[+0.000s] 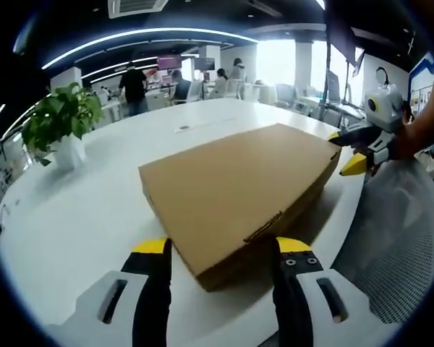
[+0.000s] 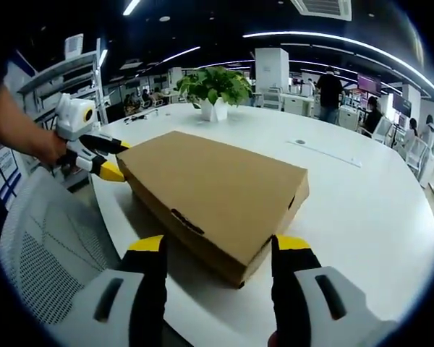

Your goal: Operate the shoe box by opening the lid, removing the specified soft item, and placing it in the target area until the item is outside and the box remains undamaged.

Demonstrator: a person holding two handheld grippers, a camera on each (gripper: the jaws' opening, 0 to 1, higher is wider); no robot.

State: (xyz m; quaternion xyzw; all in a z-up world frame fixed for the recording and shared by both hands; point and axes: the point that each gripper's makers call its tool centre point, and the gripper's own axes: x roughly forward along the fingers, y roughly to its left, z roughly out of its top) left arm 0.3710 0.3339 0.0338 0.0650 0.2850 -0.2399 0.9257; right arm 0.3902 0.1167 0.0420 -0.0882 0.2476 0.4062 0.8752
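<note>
A closed box (image 1: 239, 188) lies on a white table (image 1: 79, 217). Both grippers, left (image 1: 224, 249) and right (image 2: 218, 247), gape empty at opposite corners; lift the lid evenly, gently.

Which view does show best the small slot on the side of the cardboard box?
The right gripper view: the slot sits on the near side wall of the box, dark and close between the jaws. The left gripper view shows a slot on its near wall, fainter and seen at a steeper angle.

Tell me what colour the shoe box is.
Plain tan-brown cardboard; the shoe box shows best in the right gripper view.
</note>
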